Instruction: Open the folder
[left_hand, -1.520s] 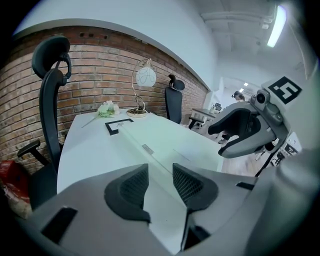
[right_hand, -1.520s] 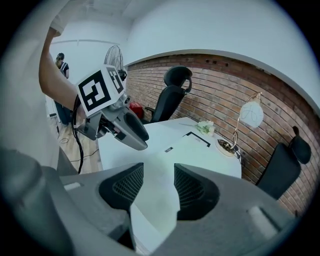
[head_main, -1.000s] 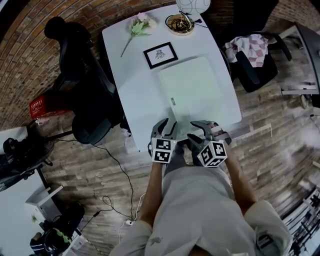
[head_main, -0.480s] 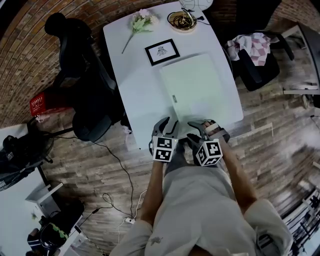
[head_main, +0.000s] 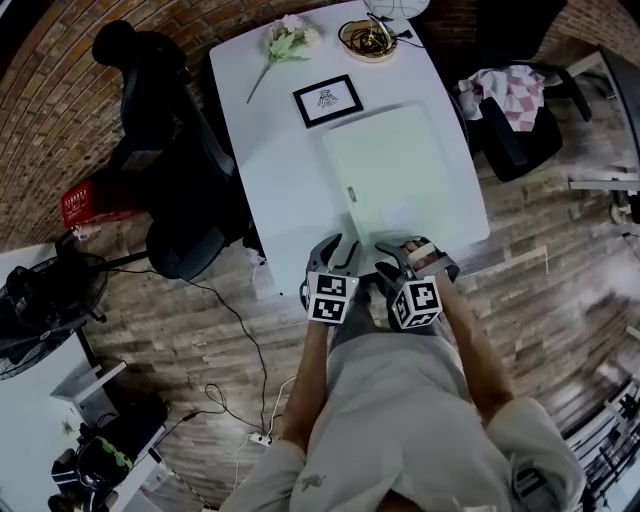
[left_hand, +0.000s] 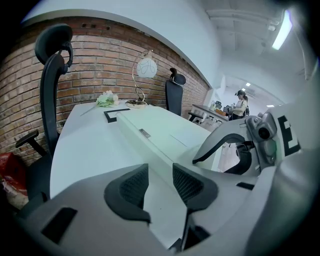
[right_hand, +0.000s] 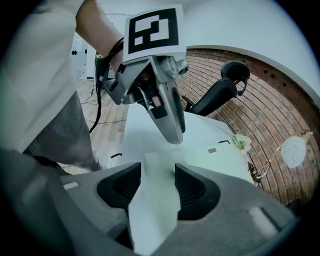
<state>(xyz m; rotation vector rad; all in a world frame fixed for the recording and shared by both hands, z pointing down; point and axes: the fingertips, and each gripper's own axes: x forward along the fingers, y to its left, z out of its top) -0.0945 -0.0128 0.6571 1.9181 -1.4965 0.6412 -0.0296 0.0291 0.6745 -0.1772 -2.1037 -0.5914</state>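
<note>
bare table (head_main: 270, 180) left of folder (head_main: 395, 170), frame (head_main: 327, 99) beyond

Even light, fisheye-warped dark edges

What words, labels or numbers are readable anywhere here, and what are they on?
No readable text anywhere.
Small grey label on the pale green folder: too small to read.
White print on the red bag: too blurred.
Black-framed picture: dark drawing, no legible words.
Black-and-white marker cubes: patterns, not words.

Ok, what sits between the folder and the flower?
A black-framed picture lies flat on the white table between the flower and the folder; the head view shows it best.
</note>
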